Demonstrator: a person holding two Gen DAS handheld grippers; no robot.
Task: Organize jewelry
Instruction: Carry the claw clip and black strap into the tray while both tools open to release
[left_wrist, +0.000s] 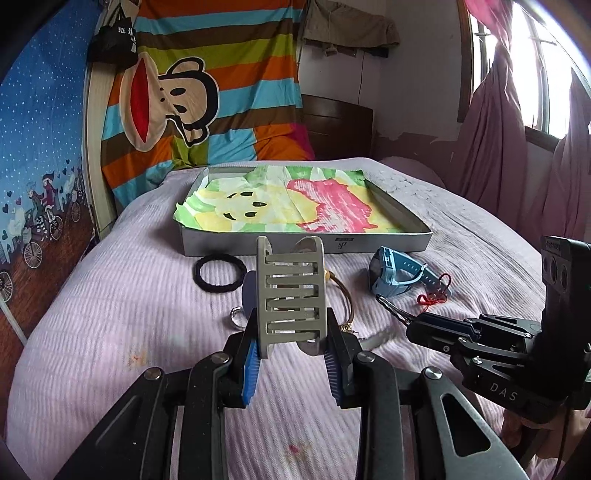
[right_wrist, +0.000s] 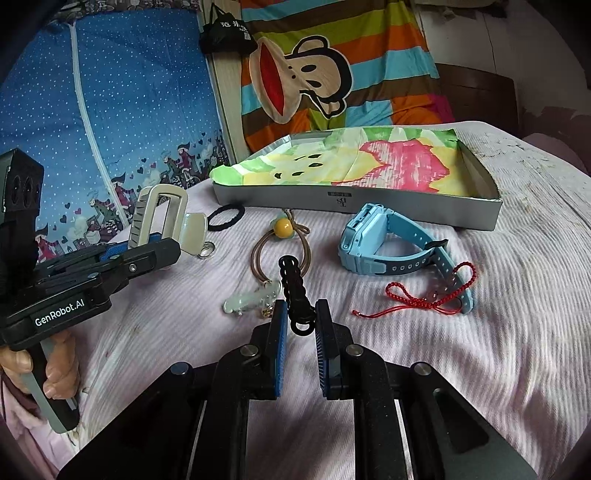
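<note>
Both tongs are loaded and raised off the bed, presumably to carry into the box.

Left tongs: part closed, pads clamped on the base of a grey hair claw, which stands upright ahead of them.

Right tongs: nearly closed, pinching a black braided clip.

The watch, red cord and hair ties lie on the bed short of the box.

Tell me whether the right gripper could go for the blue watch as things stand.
Probably not yet. The path to the blue watch looks clear across the bedspread, but the right gripper is shut on a black beaded piece; it would need to drop that in the tray first.
</note>
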